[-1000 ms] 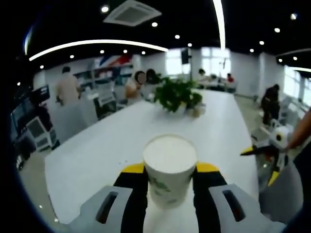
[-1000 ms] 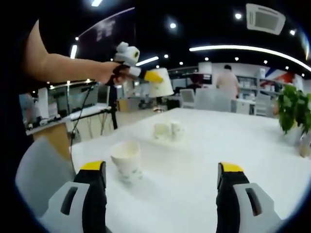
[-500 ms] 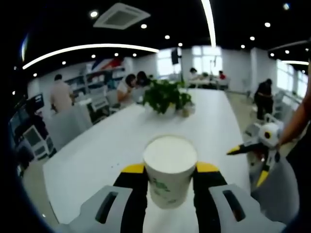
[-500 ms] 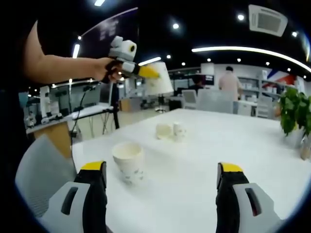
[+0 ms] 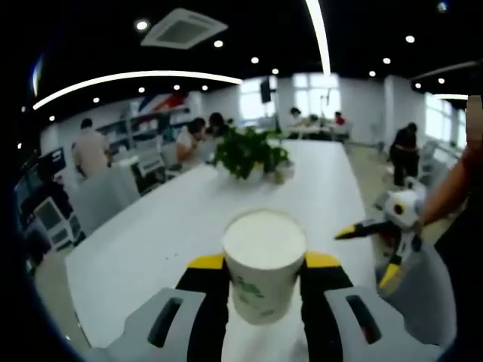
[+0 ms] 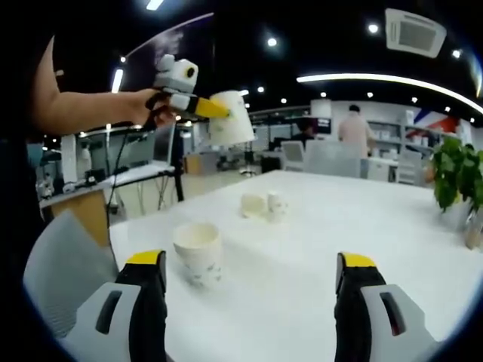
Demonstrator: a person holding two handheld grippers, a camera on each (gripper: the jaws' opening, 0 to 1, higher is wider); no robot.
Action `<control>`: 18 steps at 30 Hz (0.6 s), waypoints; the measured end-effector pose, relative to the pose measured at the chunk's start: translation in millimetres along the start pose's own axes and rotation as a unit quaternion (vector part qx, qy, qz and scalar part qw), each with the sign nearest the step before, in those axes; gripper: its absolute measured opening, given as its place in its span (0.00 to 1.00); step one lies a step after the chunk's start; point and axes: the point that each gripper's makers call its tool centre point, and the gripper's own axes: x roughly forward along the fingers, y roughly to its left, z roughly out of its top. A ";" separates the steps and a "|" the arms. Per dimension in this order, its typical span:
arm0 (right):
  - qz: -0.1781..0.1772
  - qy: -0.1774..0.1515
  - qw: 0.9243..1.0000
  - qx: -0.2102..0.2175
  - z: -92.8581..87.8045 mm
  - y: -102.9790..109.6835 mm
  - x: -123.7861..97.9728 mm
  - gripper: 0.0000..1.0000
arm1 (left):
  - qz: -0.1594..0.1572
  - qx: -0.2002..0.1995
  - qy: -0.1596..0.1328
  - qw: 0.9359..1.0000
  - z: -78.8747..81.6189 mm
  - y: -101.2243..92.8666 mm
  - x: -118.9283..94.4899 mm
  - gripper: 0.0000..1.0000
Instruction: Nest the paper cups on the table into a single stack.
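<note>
Overhead, left tool [image 5: 264,264] clamps a paper cup [image 5: 264,260]; right tool [image 6: 253,264] gapes beside standing cup [image 6: 198,252].

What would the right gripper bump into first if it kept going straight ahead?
Probably nothing soon. The right gripper is open, with bare white table ahead between its jaws. The nearest paper cup sits left of that line, though depth is hard to judge.

Cup [image 6: 198,253] stands on table [image 6: 317,249] — two cups [image 6: 263,204] behind it (plant [image 6: 456,170] right).
</note>
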 end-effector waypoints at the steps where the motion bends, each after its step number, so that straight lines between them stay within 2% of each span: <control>1: 0.001 0.000 1.000 -0.001 0.4 0.5 -0.1 0.91 | 0.000 0.000 -0.002 1.000 0.1 -1.5 -0.9 0.36; 6: 0.003 0.002 1.000 -0.003 -0.1 1.6 0.2 0.90 | -0.006 0.014 -0.004 1.000 0.2 -15.7 -5.0 0.36; 18: 0.008 0.002 1.000 -0.005 0.5 3.5 1.1 0.90 | -0.001 0.022 -0.004 1.000 -13.3 -42.2 -14.9 0.36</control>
